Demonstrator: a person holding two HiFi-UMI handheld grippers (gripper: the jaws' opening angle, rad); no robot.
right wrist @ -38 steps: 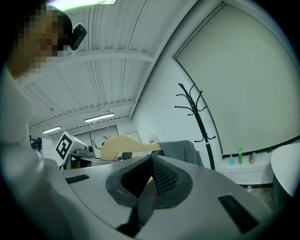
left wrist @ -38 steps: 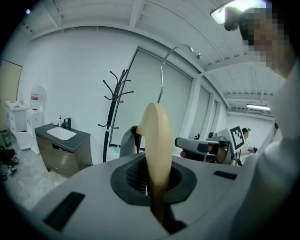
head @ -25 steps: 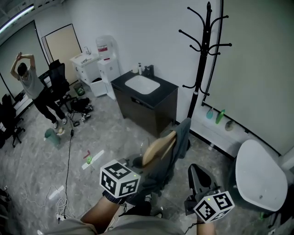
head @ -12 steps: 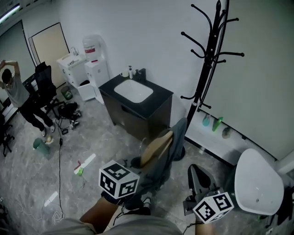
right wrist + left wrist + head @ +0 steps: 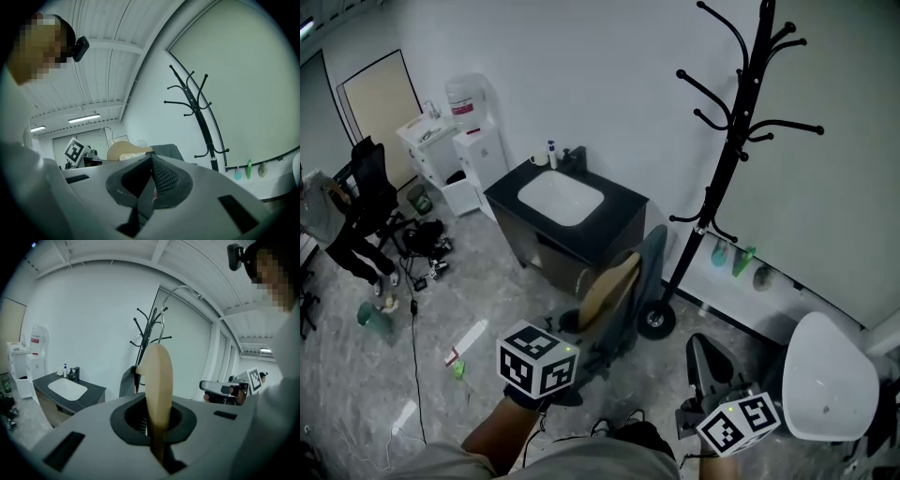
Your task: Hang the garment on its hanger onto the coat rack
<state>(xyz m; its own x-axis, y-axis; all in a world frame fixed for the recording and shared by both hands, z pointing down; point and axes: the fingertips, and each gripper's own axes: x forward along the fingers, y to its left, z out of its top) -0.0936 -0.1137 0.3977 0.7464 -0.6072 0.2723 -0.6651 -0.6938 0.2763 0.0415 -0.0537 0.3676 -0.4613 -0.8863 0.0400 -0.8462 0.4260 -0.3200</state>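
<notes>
A wooden hanger [image 5: 606, 291] carries a grey garment [image 5: 645, 267] draped over its far side. My left gripper [image 5: 577, 330] is shut on the hanger's near end; in the left gripper view the wood [image 5: 157, 385] stands clamped between the jaws [image 5: 157, 439], with the metal hook [image 5: 171, 292] curving above. The black coat rack [image 5: 741, 155] stands ahead and to the right, by the white wall, its hooks bare. It also shows behind the hanger [image 5: 148, 329]. My right gripper [image 5: 709, 364] is low on the right, shut with nothing in it [image 5: 152, 185].
A black cabinet with a white sink [image 5: 561, 199] stands left of the rack's base [image 5: 656, 321]. A white rounded seat [image 5: 829, 375] is at the right. Small bottles [image 5: 742, 261] sit on a low ledge. A person [image 5: 328, 216], office chair and cables are far left.
The view has closed in on the coat rack, which now stands taller and nearer. The left gripper still holds the hanger; the right gripper has kept its place. The person has shifted left.
</notes>
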